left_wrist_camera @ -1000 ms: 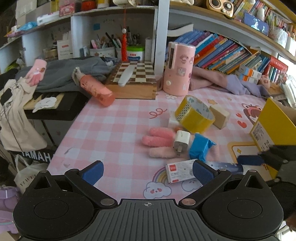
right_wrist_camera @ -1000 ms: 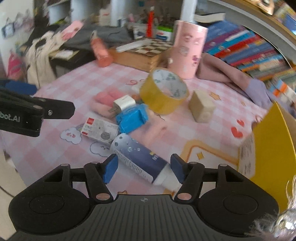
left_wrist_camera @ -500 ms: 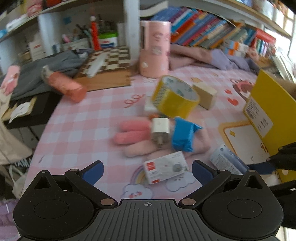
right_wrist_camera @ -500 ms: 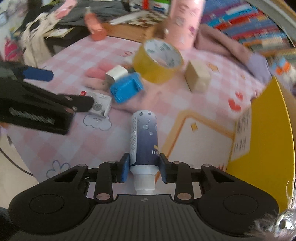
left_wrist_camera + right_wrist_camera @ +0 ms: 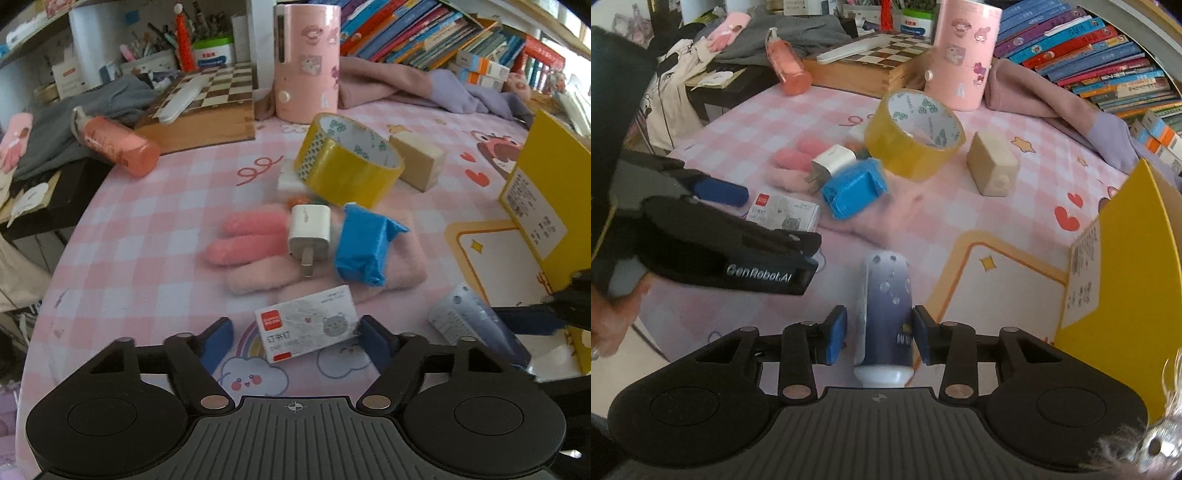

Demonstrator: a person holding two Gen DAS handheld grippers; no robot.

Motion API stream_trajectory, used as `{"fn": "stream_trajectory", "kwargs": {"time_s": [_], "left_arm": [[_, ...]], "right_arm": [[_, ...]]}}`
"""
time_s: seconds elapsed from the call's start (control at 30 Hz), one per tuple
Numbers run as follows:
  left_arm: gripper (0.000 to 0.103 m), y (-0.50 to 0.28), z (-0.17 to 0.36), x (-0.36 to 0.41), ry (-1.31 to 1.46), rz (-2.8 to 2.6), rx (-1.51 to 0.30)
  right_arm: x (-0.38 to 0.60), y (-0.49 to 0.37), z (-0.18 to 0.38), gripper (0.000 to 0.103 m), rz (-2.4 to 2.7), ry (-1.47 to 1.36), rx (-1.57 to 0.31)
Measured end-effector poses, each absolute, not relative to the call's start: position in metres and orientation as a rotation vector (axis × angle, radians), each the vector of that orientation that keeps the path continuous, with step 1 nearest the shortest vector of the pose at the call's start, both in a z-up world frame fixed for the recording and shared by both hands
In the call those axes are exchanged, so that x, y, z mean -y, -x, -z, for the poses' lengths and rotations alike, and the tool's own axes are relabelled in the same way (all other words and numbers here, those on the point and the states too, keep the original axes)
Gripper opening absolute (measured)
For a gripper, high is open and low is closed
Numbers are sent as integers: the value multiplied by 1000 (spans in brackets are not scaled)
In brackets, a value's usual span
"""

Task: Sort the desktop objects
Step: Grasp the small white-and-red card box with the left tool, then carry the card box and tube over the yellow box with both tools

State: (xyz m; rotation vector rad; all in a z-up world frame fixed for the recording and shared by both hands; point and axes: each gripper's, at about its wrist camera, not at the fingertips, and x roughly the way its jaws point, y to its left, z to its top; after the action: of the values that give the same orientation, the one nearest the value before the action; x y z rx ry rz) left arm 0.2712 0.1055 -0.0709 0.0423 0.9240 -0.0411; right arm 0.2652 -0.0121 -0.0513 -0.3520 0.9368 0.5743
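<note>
While left fingers (image 5: 295, 338) close around the staple box (image 5: 306, 325), "GenRobot.AI"-marked, right fingers (image 5: 879, 339) loosen beside the tube (image 5: 884, 295)

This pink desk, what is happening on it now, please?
A person is sorting clutter with two handheld grippers. The left gripper is closing around a small staple box, not yet clamped. The right gripper has the blue tube between its jaws, which are opening slightly. A yellow box stands beside it.
</note>
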Motion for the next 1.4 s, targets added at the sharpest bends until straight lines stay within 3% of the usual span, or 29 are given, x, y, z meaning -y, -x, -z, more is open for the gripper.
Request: {"fn": "stream_trajectory", "kwargs": {"time_s": [0.03,0.17,0.3,1.4], "left_arm": [[61,-270,70,-105,-47,49,-917],[59,-268,69,-111,-47,43,-914],[59,-263,63,-121,-10,33,-890],[59,-206,5,-111,-6,150,-726]], "right_arm": [[10,-267,53,36,-576,357,-941],[9,-269,57,36,-580,356,-945],[12,-272,58,30,-581,300,-969],[45,-229,9,30,-530,149,-820]]}}
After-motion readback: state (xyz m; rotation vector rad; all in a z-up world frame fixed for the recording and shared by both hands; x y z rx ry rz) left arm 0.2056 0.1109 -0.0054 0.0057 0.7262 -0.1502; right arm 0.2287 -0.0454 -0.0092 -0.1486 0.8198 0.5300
